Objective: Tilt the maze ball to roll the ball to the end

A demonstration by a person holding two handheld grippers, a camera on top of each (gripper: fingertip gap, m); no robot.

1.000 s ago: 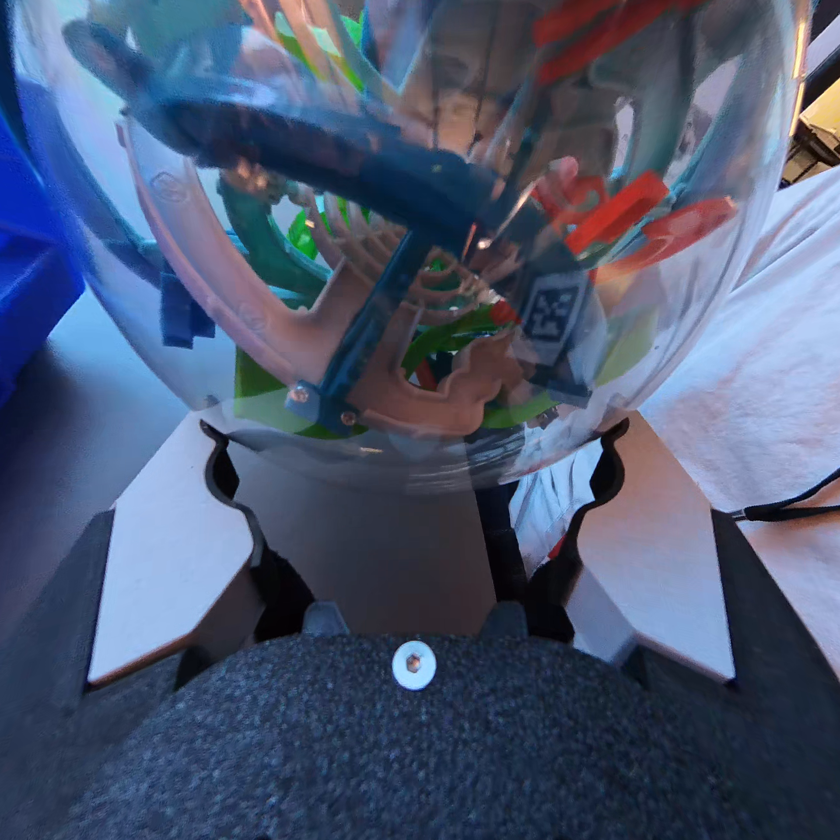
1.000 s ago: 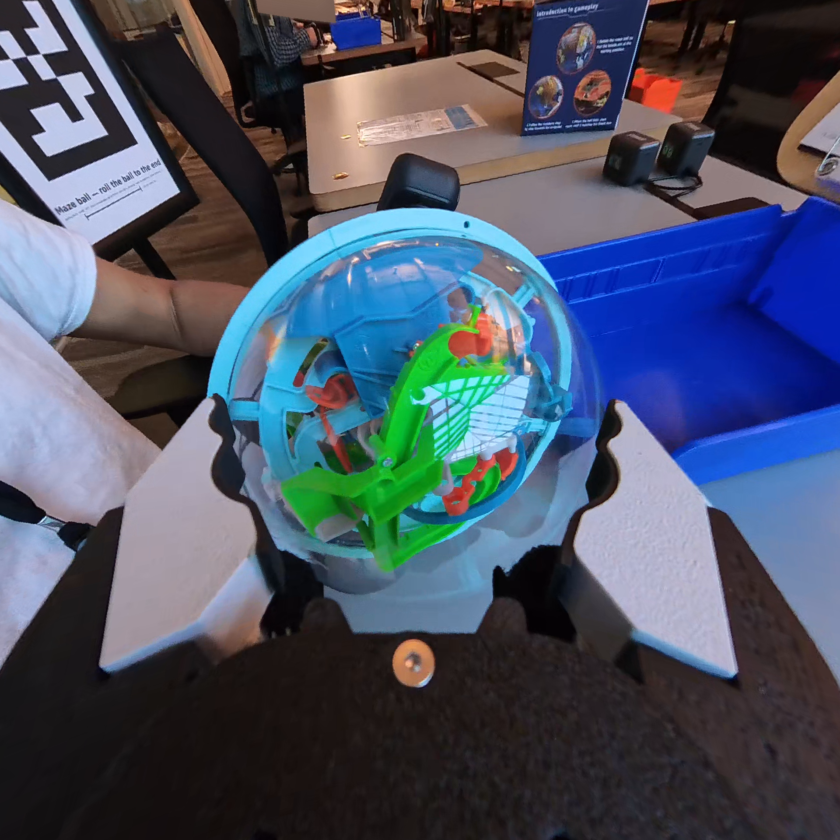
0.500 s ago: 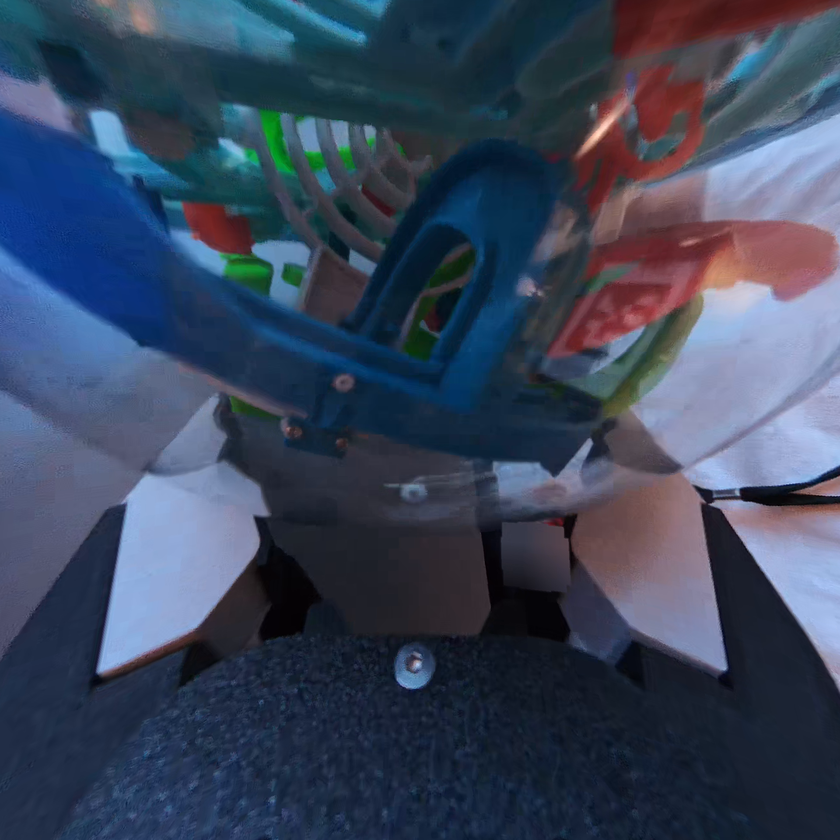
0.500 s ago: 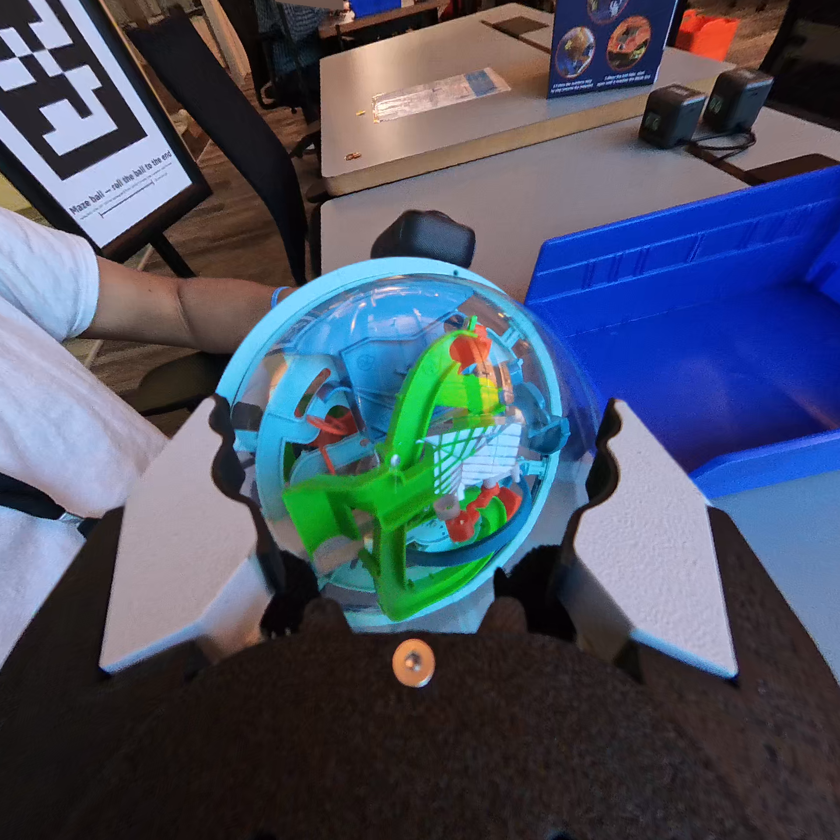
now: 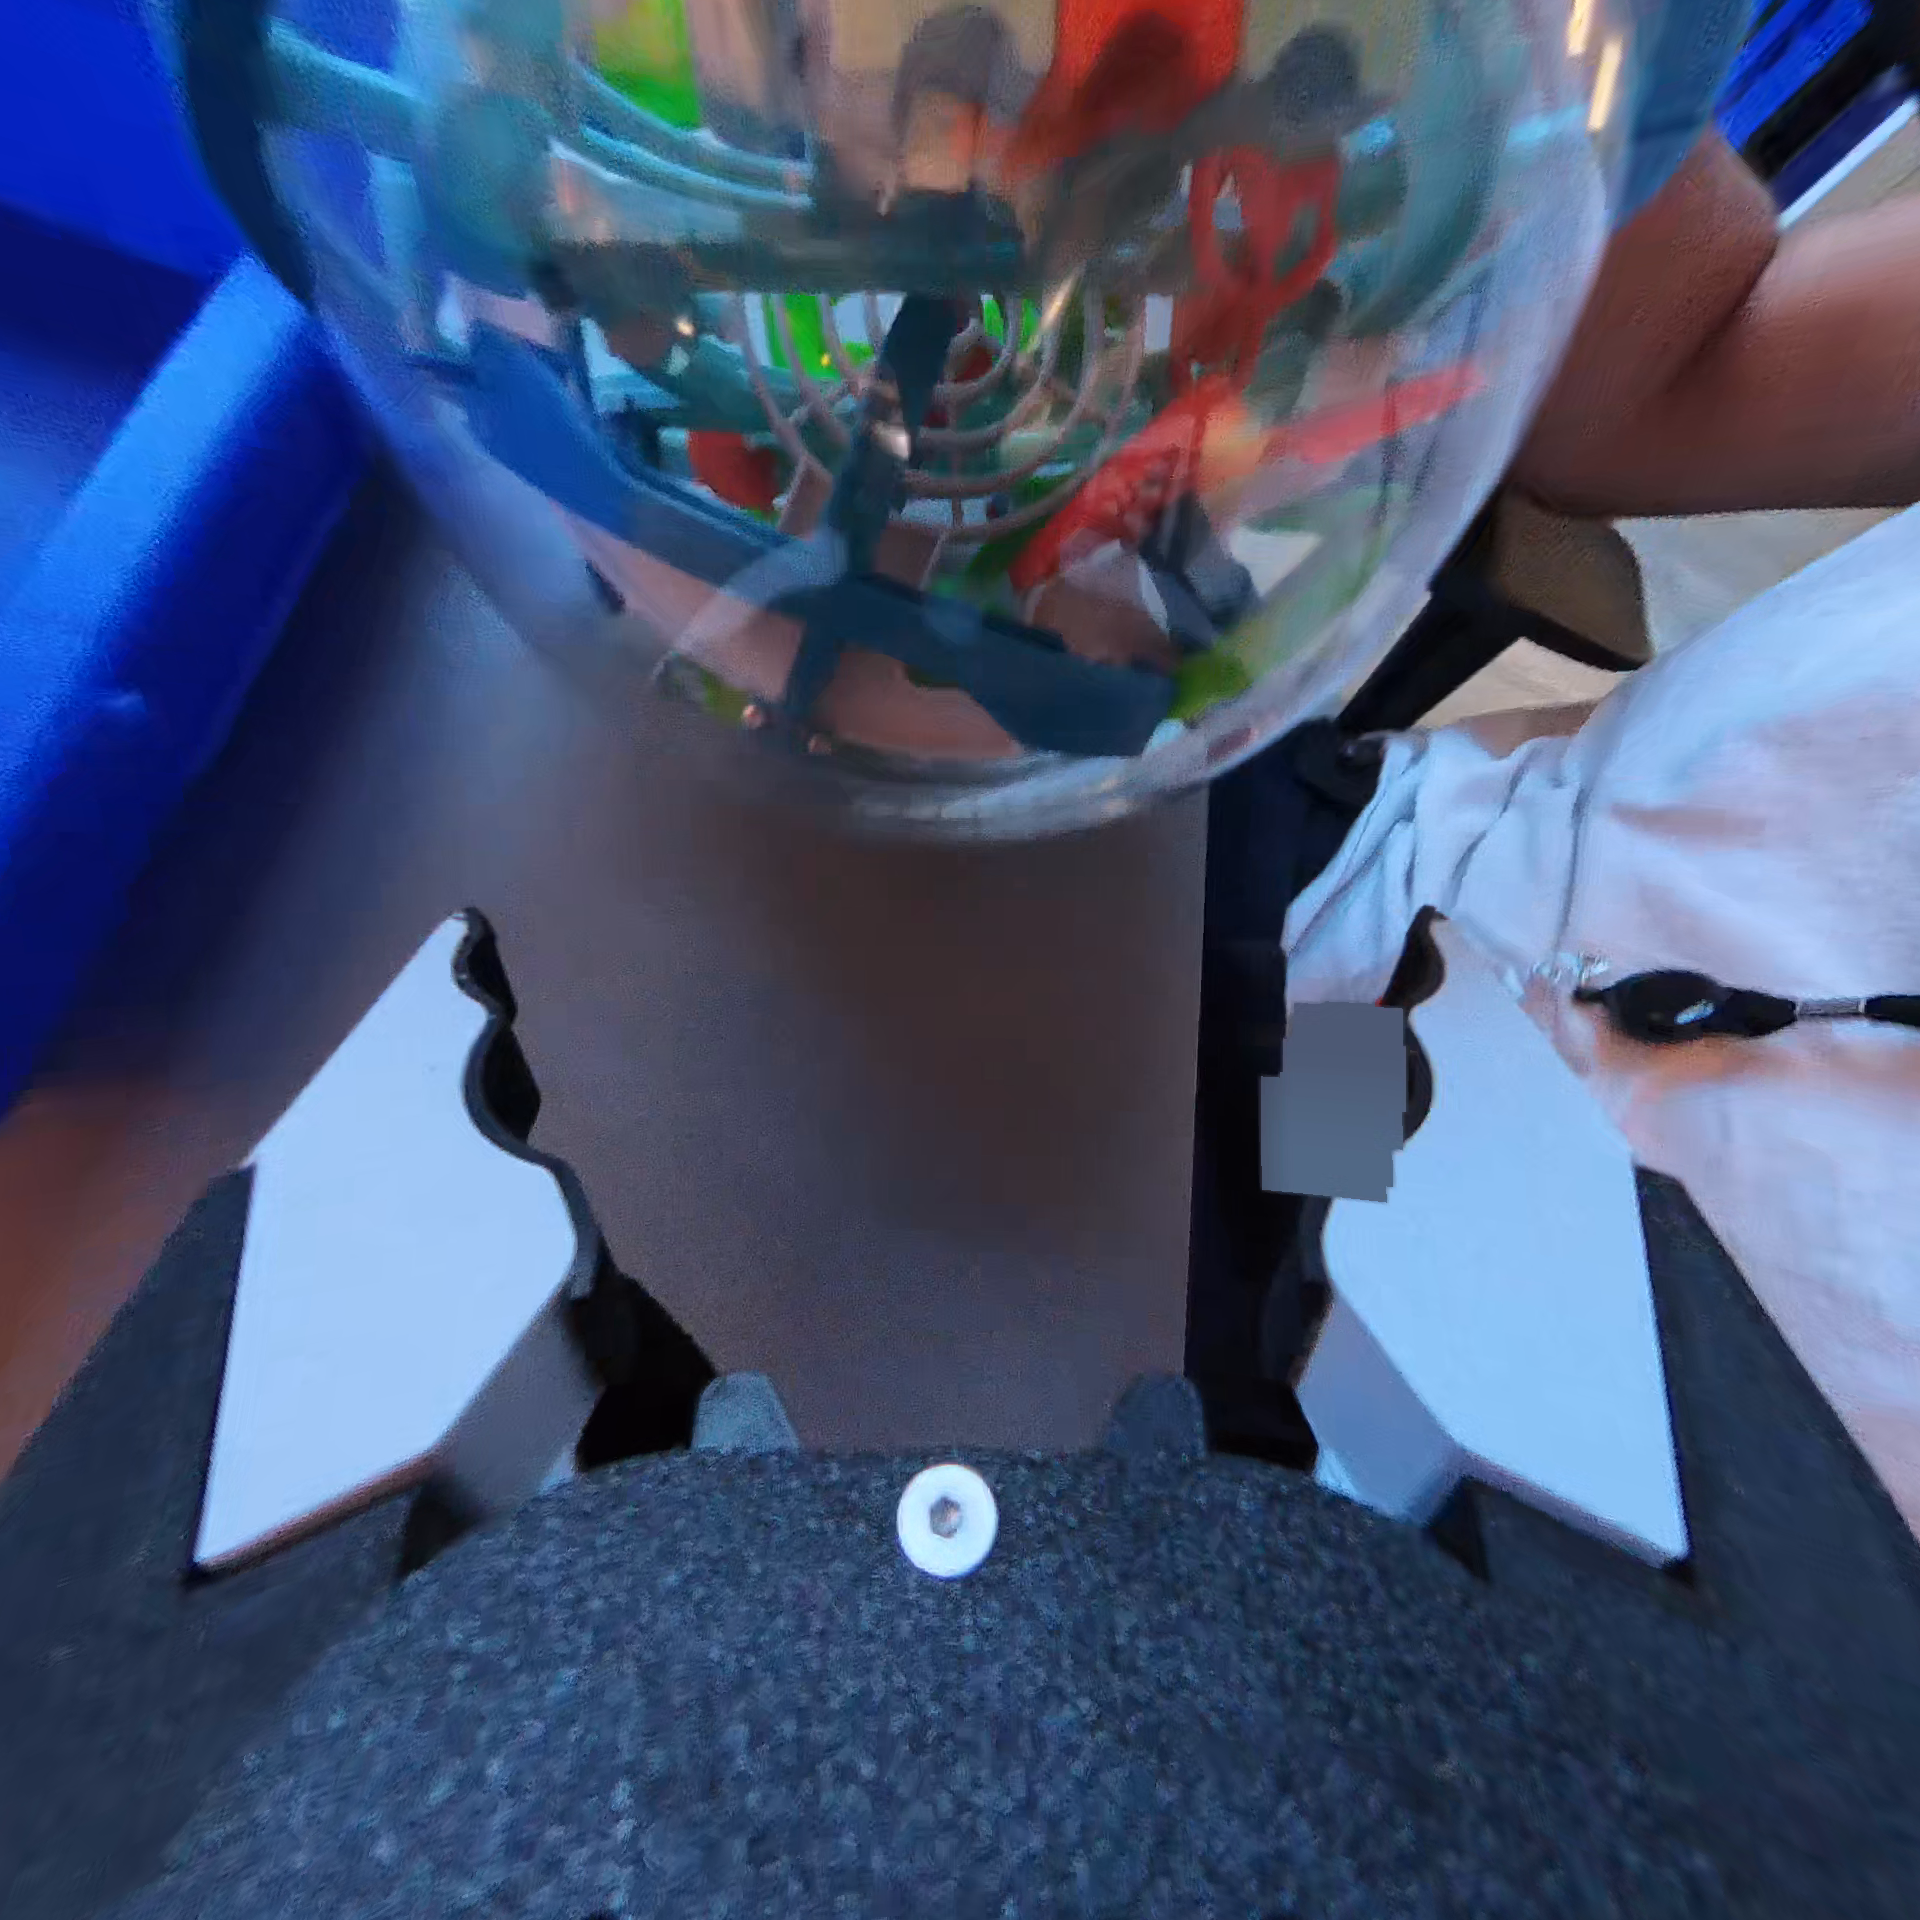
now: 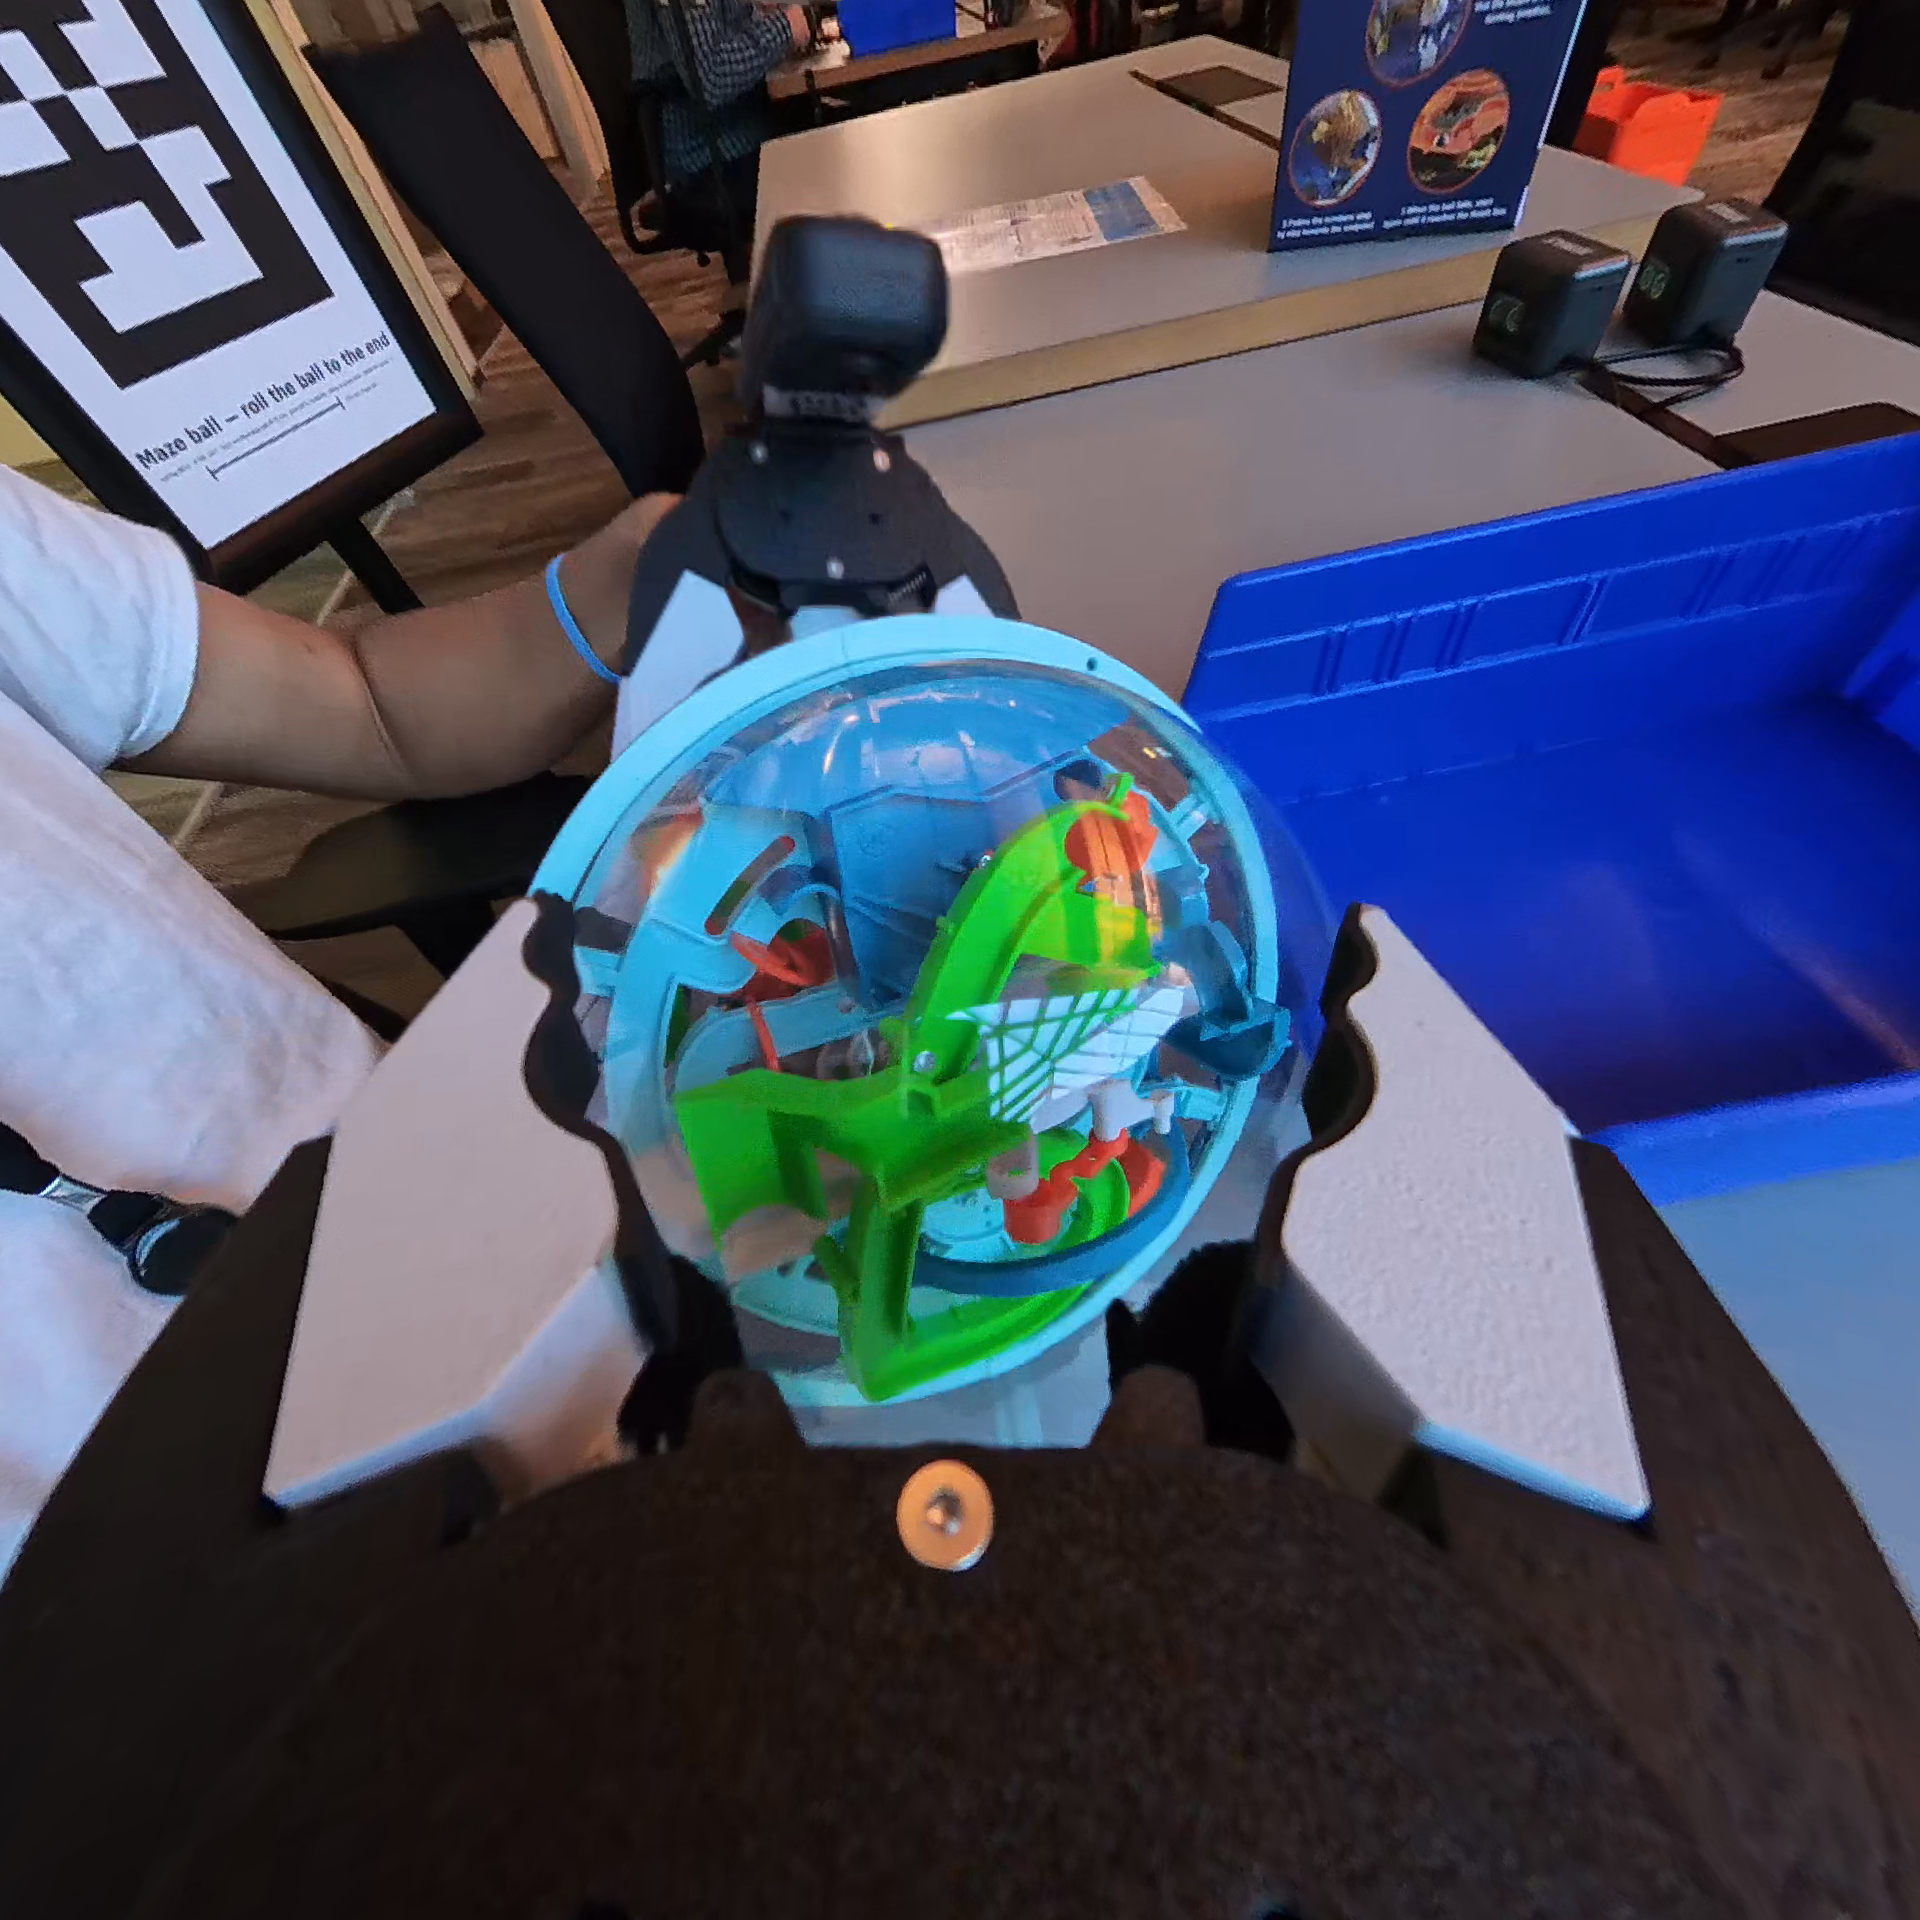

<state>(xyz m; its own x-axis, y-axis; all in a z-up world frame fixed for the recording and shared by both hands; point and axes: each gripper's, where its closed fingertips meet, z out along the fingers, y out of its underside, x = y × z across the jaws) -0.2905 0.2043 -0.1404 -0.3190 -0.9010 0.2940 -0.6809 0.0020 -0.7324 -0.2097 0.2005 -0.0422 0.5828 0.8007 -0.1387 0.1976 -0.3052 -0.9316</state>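
The maze ball is a clear sphere with a light blue rim and green, orange and blue tracks inside. My right gripper is shut on it, one white finger on each side, and holds it above the grey table. In the left wrist view the maze ball sits ahead of my left gripper, which is open, with a clear gap between its fingertips and the ball. The left gripper shows behind the ball in the right wrist view. I cannot pick out the small ball inside.
A blue bin stands right of the ball and also shows in the left wrist view. A person's forearm and white shirt are at the left. A sign on a stand, a chair and more tables are behind.
The left gripper has drawn back from the ball, which was between its fingertips and now lies ahead of them. The right gripper keeps its hold, and the ball has turned a little.
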